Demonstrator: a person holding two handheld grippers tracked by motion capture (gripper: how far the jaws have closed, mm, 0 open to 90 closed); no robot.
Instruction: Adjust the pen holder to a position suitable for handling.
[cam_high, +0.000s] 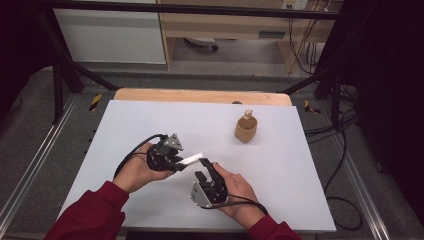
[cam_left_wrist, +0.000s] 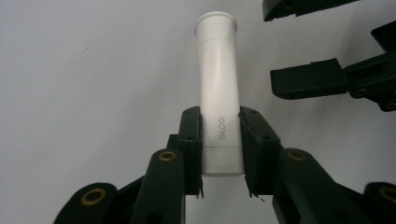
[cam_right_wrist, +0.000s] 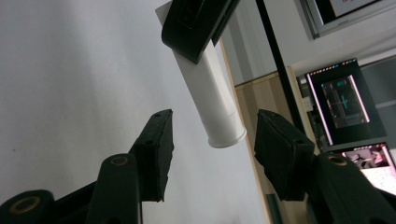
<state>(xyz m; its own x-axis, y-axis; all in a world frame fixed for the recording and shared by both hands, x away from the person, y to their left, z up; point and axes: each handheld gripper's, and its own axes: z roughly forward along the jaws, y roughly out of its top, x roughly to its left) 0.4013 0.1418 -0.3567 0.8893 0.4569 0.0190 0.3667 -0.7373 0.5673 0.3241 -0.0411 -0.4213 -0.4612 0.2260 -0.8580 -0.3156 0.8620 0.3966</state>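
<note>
Tongs in the right hand (cam_high: 206, 169) stand partly apart, jaws either side of the white tube's (cam_left_wrist: 218, 93) flared end without touching it. Left tongs (cam_high: 181, 162) clamp that tube's other end above the white surface (cam_high: 150, 125). Farther off sits a tan cup (cam_high: 246, 128).

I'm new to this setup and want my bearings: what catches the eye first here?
A white tube marked GLOO, clamped in the left gripper above the near middle of the white table. The right gripper faces it, jaws on either side of the tube's flared end without touching. A tan cup stands far right.
</note>
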